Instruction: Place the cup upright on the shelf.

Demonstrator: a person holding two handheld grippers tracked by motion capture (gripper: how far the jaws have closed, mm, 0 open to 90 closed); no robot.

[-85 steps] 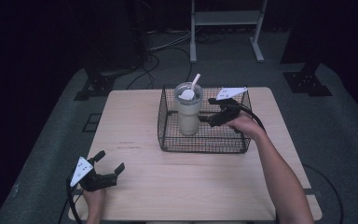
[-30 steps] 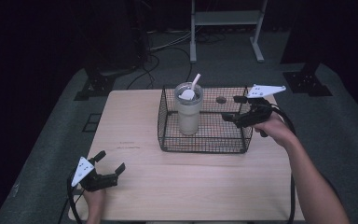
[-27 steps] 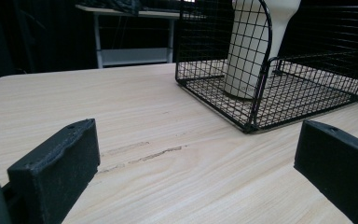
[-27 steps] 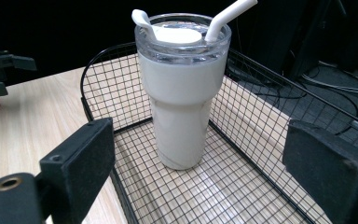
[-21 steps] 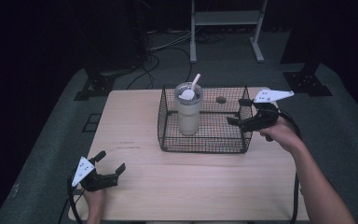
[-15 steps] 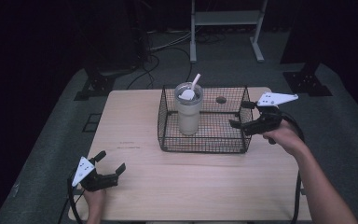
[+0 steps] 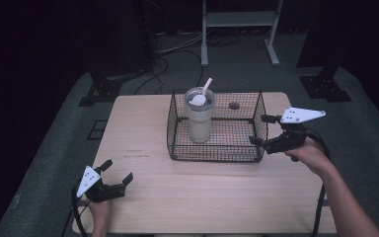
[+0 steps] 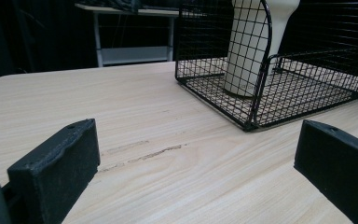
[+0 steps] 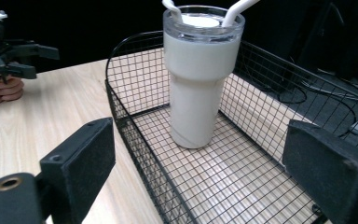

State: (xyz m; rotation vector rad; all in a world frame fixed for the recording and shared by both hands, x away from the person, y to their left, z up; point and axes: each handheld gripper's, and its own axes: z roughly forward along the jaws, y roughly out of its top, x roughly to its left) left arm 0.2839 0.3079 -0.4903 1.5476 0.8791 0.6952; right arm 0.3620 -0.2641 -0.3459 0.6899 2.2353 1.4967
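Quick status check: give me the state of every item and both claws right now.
Tumbler: upright inside the basket, lid on, straw in.
Wire basket: on the table, holding the tumbler.
Right claw: open, holding nothing, at the basket's right end.
Left claw: open, holding nothing, near the table's front left corner.

One black wire mesh basket point(image 7: 216, 148) stands on one pale wooden table point(image 7: 177, 197). Inside it is one cream-white tumbler with a clear lid point(image 7: 200, 118), and that lid carries one white straw point(image 7: 207, 87). There are two black two-jaw grippers, a left gripper point(image 7: 118, 172) and a right gripper point(image 7: 259, 130), each topped by one grey three-cornered plate, so two plates in all. One small dark round spot point(image 7: 234, 105) sits on the tabletop beyond the basket; it may be a hole, though the high view is too coarse to tell.
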